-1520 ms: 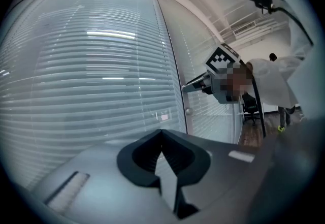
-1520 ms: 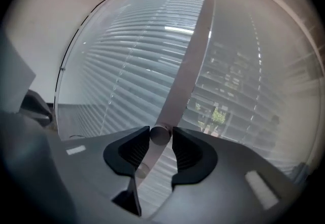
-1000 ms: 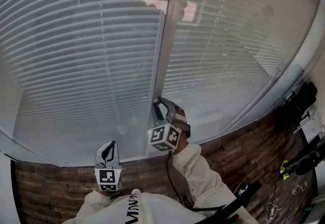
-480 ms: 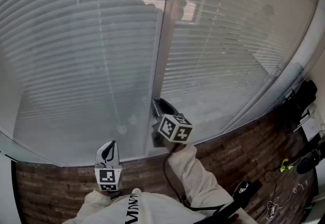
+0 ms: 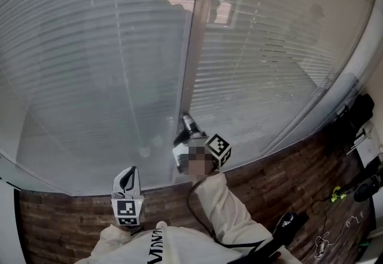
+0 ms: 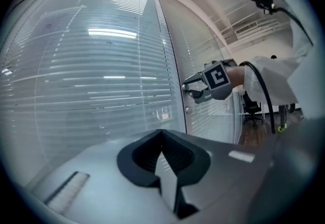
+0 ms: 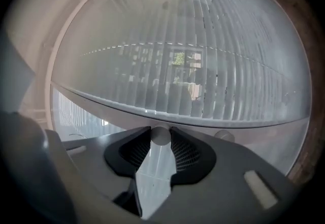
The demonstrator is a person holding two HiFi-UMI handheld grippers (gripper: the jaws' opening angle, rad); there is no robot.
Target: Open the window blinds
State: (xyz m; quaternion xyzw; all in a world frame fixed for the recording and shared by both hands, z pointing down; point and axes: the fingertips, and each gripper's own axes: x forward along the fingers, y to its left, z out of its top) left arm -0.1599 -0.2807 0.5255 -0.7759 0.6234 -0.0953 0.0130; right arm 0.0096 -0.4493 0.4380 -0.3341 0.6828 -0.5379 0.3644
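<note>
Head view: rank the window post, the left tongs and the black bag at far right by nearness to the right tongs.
1. window post, just ahead of the right tongs.
2. left tongs, lower left, close by.
3. black bag, at the far right edge.

The head view looks steeply down from above the person onto the blinds (image 5: 108, 65), the left claw (image 5: 127, 180) and the right claw (image 5: 187, 128) by the window post (image 5: 194, 35). The left gripper view faces the same blinds about level from farther back, and shares the right claw and post. The right gripper view sits close to the glass, tilted so the slats stand upright, with a round knob (image 7: 161, 135) at its tips.
</note>
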